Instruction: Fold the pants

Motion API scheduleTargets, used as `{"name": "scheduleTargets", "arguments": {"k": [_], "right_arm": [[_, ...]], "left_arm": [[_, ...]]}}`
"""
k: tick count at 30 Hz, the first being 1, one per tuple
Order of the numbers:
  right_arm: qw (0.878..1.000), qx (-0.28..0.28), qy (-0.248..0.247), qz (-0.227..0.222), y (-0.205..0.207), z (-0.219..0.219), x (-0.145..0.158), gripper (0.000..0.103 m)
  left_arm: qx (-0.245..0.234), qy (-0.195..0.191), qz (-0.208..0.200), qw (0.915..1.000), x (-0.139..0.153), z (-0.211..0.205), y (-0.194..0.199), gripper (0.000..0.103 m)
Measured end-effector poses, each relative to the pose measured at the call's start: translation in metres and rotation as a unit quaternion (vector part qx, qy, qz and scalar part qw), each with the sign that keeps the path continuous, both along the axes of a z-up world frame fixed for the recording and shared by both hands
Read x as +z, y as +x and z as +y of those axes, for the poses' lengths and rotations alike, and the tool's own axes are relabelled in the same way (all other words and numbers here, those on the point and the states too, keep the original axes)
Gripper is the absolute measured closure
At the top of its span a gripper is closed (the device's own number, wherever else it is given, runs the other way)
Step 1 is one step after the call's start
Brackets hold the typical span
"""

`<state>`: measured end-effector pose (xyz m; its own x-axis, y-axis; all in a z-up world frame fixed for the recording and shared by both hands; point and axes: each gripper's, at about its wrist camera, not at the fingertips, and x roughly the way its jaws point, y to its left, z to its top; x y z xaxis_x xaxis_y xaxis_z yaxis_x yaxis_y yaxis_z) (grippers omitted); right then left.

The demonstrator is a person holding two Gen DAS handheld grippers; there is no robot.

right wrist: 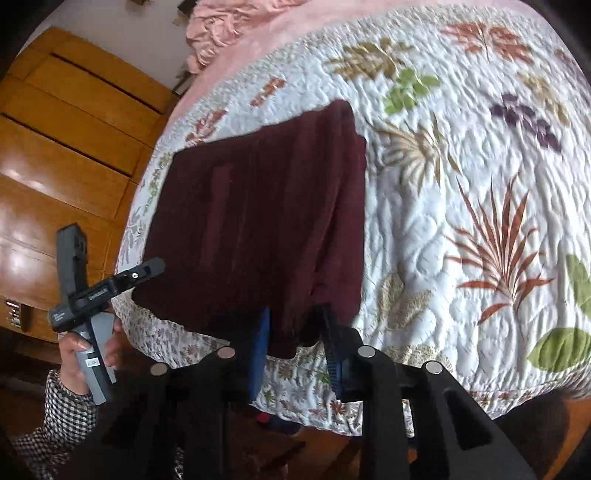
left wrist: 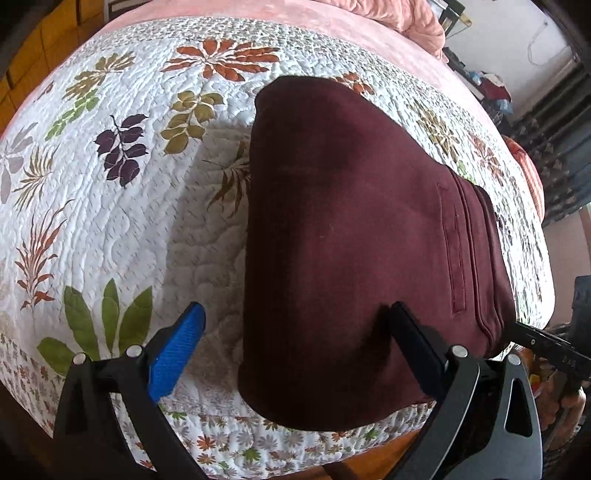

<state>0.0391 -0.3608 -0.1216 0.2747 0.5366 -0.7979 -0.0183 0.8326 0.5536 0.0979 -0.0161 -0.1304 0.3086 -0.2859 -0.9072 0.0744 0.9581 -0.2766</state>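
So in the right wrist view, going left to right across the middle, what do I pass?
Wooden wardrobe → left claw's handle in the person's hand → folded maroon pants → floral quilt.

A floral quilt [left wrist: 110,221] covers the bed beside a wooden wardrobe [right wrist: 55,147], with a pink blanket [left wrist: 369,14] beyond.

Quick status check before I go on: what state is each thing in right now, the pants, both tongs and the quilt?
Pants: folded into a compact stack, lying flat at the bed's near edge.
Left tongs: open, one finger over the pants, gripping nothing.
Right tongs: narrowly open, at the near edge of the pants; whether they pinch the cloth is unclear.
Quilt: spread flat under the pants.
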Motion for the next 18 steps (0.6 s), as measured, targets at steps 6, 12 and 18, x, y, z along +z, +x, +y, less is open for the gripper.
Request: {"name": "scheduleTargets", "arguments": {"k": [6, 12, 18], "right_arm": [[1.000, 0.008, -0.001, -0.003, 0.000, -0.002, 0.000, 0.064], [0.999, 0.004, -0.040, -0.019, 0.000, -0.004, 0.018, 0.057], [0.993, -0.006, -0.112, -0.029, 0.003, 0.007, 0.033, 0.046]], "left_arm": [[0.000, 0.003, 0.003, 1.0000, -0.003, -0.003, 0.001, 0.004], [-0.018, 0.044, -0.041, 0.9980, 0.022, -0.010, -0.008, 0.004], [-0.029, 0.058, -0.049, 0.9967, 0.034, -0.021, -0.015, 0.004]]}}
